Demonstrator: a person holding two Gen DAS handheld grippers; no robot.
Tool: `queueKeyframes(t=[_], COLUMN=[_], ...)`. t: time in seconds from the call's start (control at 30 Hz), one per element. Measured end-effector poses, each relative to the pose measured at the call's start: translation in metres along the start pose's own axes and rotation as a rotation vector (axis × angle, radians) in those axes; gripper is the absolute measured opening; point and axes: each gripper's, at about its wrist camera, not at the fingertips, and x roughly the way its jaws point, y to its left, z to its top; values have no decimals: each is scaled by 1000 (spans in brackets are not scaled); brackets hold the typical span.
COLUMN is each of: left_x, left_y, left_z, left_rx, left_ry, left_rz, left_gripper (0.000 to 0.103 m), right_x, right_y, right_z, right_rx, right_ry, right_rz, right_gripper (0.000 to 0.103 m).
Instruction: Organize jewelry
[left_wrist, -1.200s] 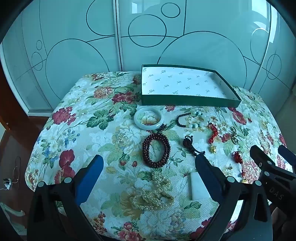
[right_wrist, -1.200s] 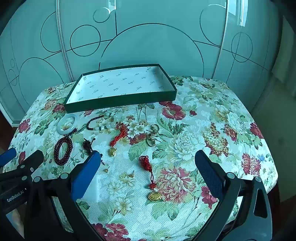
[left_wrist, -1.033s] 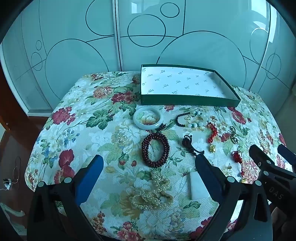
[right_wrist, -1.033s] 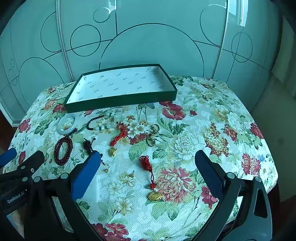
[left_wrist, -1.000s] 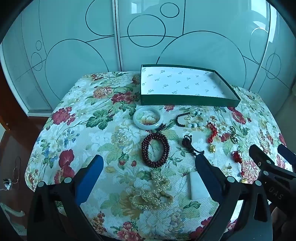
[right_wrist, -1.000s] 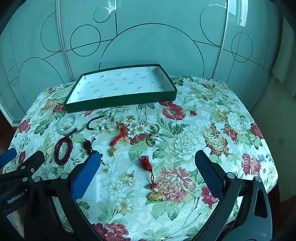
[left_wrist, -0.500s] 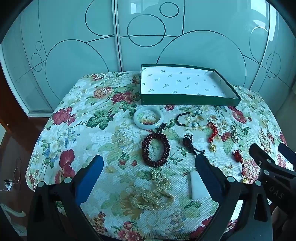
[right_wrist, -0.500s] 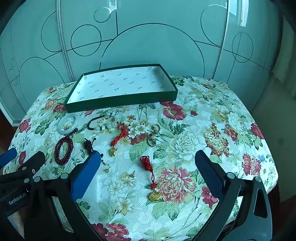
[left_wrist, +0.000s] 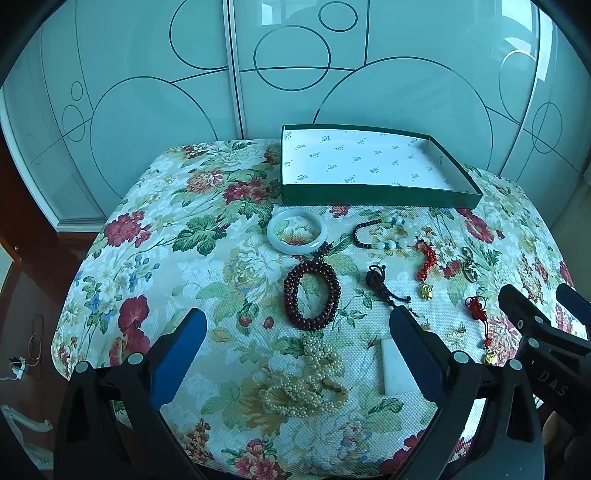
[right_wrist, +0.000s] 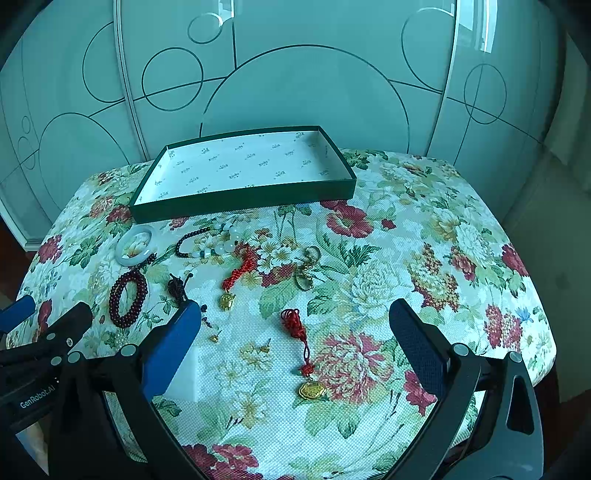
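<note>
An open green box (left_wrist: 373, 195) with a white lining stands empty at the back of the floral tablecloth; it also shows in the right wrist view (right_wrist: 243, 197). In front of it lie a jade bangle (left_wrist: 297, 235), a dark red bead bracelet (left_wrist: 312, 295), a pearl necklace (left_wrist: 306, 384), a black-and-white bead strand (left_wrist: 384, 236), a dark cord knot (left_wrist: 380, 284), and red tassel charms (right_wrist: 303, 350) (right_wrist: 240, 275). My left gripper (left_wrist: 295, 339) is open above the pearls. My right gripper (right_wrist: 295, 332) is open above a red charm with a gold pendant.
A white flat card (left_wrist: 397, 369) lies beside the pearls. A gold ring clasp (right_wrist: 308, 271) and small gold earrings (right_wrist: 214, 336) lie mid-table. Frosted glass wardrobe doors (left_wrist: 184, 92) stand behind the table. The table edges drop off left and right.
</note>
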Motion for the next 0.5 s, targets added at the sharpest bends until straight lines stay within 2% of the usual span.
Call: queueKeyframes(t=[0.5], left_x=[3], left_y=[0], left_z=[-2], left_rx=[2], left_ry=[13], left_rz=[4], left_gripper=[99], right_x=[0], right_y=[1], right_z=[0], right_rx=[1], right_ry=[2], right_rz=[1], right_gripper=[101])
